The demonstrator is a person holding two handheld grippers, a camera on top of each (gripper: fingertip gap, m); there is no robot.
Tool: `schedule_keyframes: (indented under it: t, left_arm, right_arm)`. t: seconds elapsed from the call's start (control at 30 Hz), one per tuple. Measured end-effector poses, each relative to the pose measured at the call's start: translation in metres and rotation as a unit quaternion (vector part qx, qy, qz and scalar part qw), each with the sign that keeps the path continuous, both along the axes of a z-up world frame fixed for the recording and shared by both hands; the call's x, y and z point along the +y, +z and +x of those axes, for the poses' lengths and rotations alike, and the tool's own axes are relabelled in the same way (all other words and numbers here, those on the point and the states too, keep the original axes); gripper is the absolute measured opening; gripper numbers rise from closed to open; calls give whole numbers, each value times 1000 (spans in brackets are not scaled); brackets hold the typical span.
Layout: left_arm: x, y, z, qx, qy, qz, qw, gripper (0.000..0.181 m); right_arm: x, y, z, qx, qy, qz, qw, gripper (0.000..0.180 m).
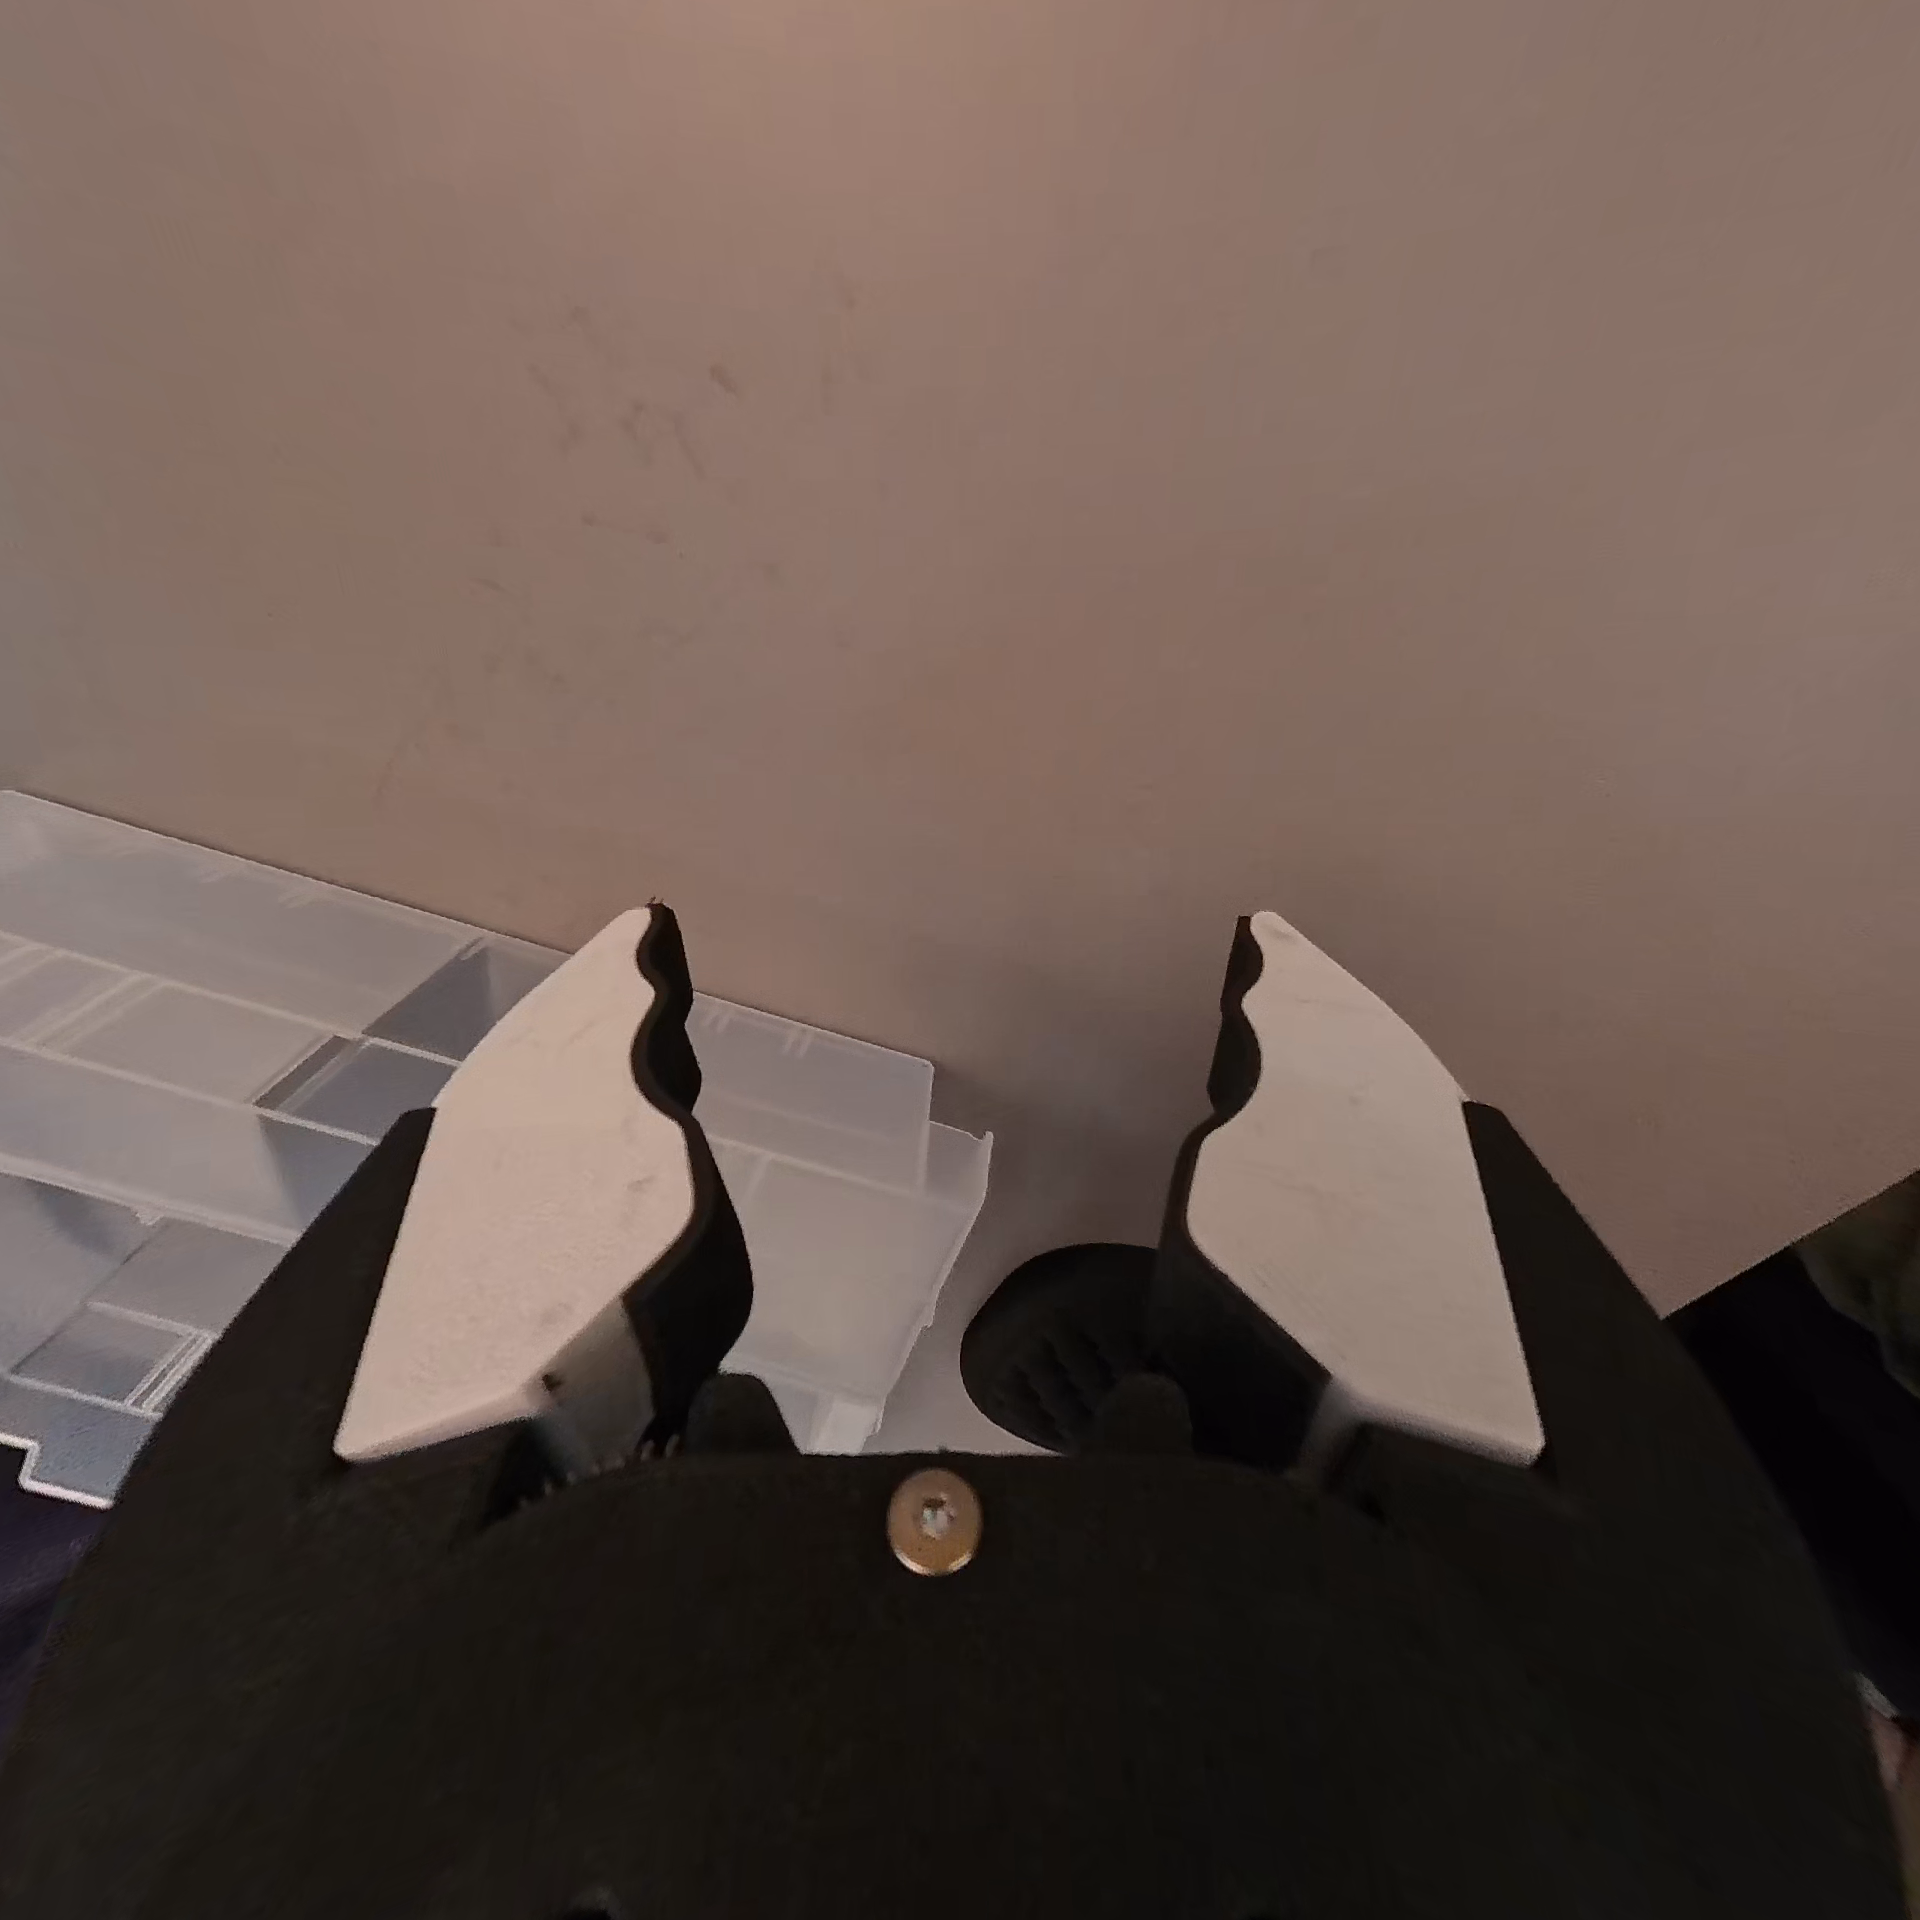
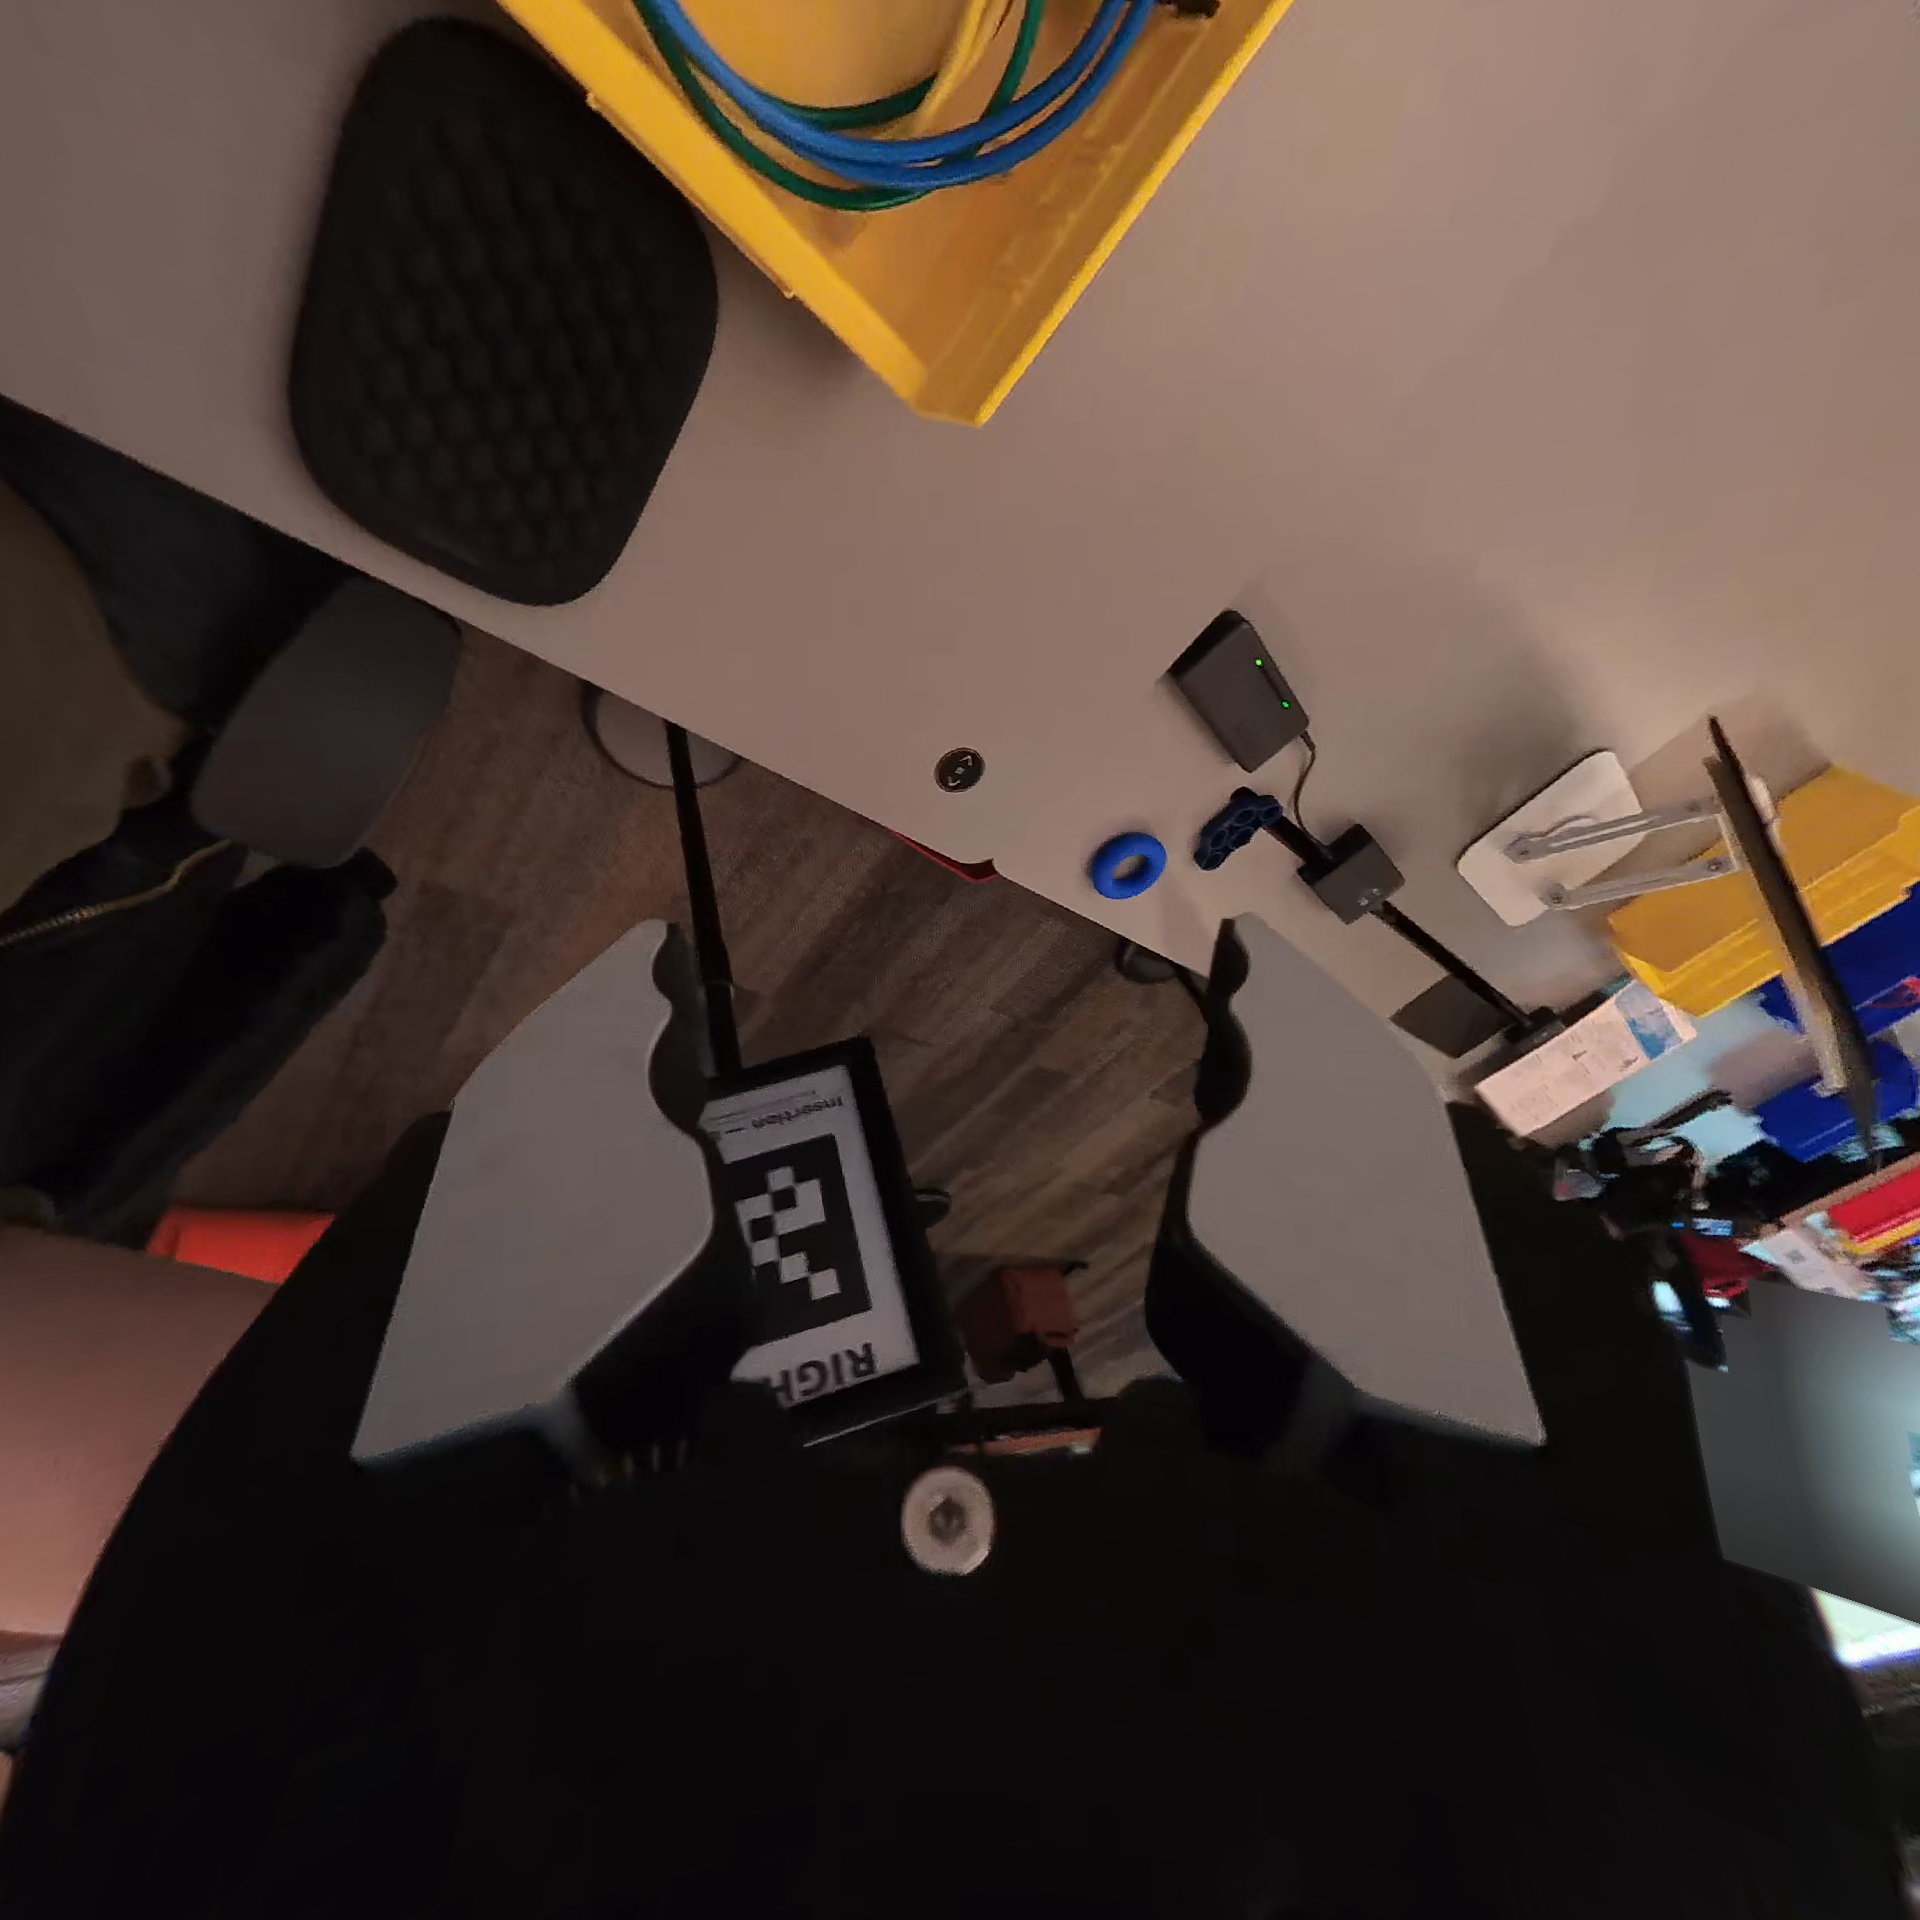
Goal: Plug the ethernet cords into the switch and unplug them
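Both claws gape wide and empty, the left claw (image 1: 951, 925) over bare counter (image 1: 1039, 468), the right claw (image 2: 940, 935) tilted away from the tray-coiled ethernet cords (image 2: 883, 156), apparently between grasps.

We see blue and green ethernet cords (image 2: 883, 156) coiled loosely inside a yellow tray (image 2: 935, 312) on the far tabletop.

In the right wrist view, the yellow tray (image 2: 940, 343) and its blue and green cords (image 2: 883, 156) are cut off at twelve o'clock. At three o'clock, shelf clutter (image 2: 1766, 1174) blurs beyond telling.
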State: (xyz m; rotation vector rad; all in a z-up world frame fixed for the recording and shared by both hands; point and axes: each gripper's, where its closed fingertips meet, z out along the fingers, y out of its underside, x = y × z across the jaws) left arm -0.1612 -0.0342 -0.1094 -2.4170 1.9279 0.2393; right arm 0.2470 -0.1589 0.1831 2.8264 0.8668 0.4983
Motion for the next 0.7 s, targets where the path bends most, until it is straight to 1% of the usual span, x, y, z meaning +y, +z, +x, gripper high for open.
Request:
schedule_keyframes:
  t: [0.1,0.17,0.27,0.5,0.7]
  left_arm:
    - [0,2,0,-4,2,1,1000,98]
    - [1,2,-1,-3,4,3,1000,98]
    - [1,3,-1,-4,2,4,1000,98]
    - [1,3,-1,-3,3,5,1000,98]
    - [-1,1,0,-1,-1,2,1000,98]
  right_arm:
    - [-1,7,6,12,-40,13,999,98]
    - [-5,12,15,17,-92,21,995,99]
    - [-11,16,34,-2,-123,28,992,99]
    - [-24,16,46,-17,-140,19,990,99]
    - [-19,14,38,-3,-99,27,995,95]
